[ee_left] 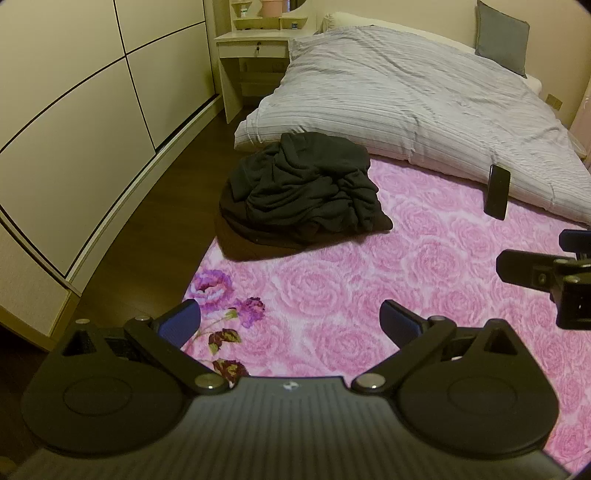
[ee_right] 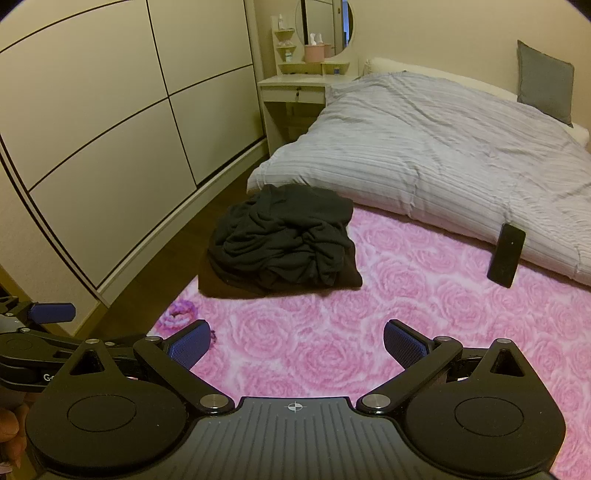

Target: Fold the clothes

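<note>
So there's one pile of dark clothes (ee_left: 303,192) here, all crumpled up on the left edge of a pink rose-print blanket (ee_left: 369,288), right at the foot of a gray striped duvet (ee_left: 406,96). Looks like the bundle sits on top of a flatter dark piece underneath, but I can't tell how many garments are actually in there.

Two grippers, both empty. The left gripper (ee_left: 290,321) hangs over the near part of the blanket with its two blue pads spread wide, nothing between them. Same deal with the right gripper (ee_right: 297,341): jaws wide apart, just pink blanket showing in the gap. Both are well short of the clothes. In the left view you can see the right one poking in from the right edge, and in the right view the left one shows at the left edge, so they're side by side.

Other stuff, counted: one black phone (ee_right: 506,260) propped on its end against the duvet's edge, well apart from the clothes. One gray pillow (ee_right: 545,86) up against the wall at the head of the bed. One small cream dresser (ee_right: 295,92) with a round mirror (ee_right: 325,26) and one pink pot (ee_right: 314,52) on its shelf, plus a few little bottles I can't count for sure. A big paneled wardrobe (ee_right: 110,110) runs down the left side.
</note>
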